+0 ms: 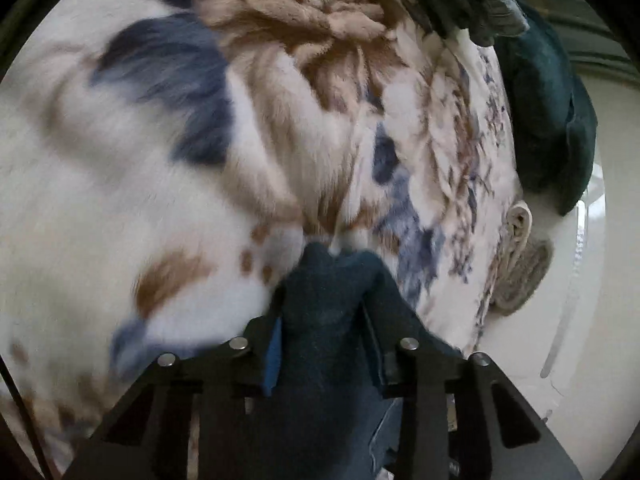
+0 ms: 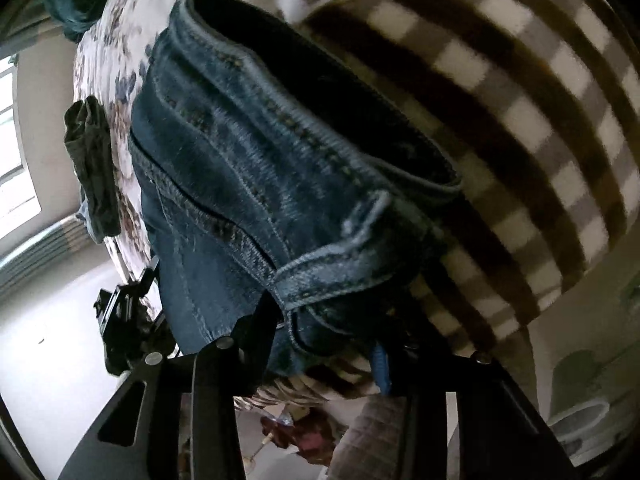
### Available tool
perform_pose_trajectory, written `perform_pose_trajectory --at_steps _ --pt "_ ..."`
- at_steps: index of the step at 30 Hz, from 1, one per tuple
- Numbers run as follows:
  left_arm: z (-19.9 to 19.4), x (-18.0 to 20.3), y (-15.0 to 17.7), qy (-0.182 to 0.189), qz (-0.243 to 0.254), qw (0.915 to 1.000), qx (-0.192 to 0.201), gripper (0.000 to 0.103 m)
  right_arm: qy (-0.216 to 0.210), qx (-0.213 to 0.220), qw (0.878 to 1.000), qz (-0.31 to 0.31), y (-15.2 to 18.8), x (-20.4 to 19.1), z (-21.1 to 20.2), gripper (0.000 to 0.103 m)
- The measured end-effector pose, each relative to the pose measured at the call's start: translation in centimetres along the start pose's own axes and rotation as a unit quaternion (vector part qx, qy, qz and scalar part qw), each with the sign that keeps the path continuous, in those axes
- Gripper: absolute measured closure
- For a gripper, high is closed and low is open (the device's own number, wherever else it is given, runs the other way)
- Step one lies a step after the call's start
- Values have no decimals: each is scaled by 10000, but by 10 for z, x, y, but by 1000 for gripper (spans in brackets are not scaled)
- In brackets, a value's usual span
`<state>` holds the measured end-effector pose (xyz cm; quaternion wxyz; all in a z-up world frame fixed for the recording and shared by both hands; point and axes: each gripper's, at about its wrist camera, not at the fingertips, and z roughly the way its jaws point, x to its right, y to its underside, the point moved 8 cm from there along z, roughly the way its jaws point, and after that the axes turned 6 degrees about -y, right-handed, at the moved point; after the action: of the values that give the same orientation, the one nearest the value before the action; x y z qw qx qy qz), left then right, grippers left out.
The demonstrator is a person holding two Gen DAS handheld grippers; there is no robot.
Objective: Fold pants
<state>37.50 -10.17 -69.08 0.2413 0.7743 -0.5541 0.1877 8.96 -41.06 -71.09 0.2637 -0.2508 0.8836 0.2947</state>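
The pants are dark blue jeans. In the left wrist view a bunched fold of the jeans [image 1: 328, 280] rises between the jaws of my left gripper [image 1: 324, 328], whose blue pads [image 1: 272, 364] press on it from both sides. In the right wrist view the jeans' waistband [image 2: 260, 160] with a belt loop [image 2: 332, 268] lies across the frame. My right gripper [image 2: 324, 332] is shut on the denim just below that loop. The cloth hides both grippers' fingertips.
A fluffy floral blanket [image 1: 160, 184] covers the bed. A brown-and-white checked blanket [image 2: 520, 128] lies beside the jeans. Dark teal clothing [image 1: 548, 120] and a rolled grey towel [image 1: 520, 272] sit near the bed's edge, and a dark garment [image 2: 92, 168] hangs over it. Pale floor [image 2: 52, 320] lies below.
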Motion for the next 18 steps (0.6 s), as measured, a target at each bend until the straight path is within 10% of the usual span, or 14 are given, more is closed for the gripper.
perform_pose_trajectory --at_steps 4,6,10,13,18 --pt "1 -3 -11 -18 -9 10000 -38 69 19 -106 9996 -272 1 -6 1 57" --pt "-5 -1 -5 -67 115 9999 -83 60 -41 -127 9996 -257 -1 -2 0 33" --pt "-19 3 25 -150 504 9986 -86 15 -633 104 9979 -61 -7 7 -2 22" --pt "-10 2 51 152 480 9980 -394 15 -1315 400 9905 -104 -12 2 -2 22" --pt "23 1 68 -27 648 9956 -670 14 -1274 556 9898 -305 -26 -9 19 13"
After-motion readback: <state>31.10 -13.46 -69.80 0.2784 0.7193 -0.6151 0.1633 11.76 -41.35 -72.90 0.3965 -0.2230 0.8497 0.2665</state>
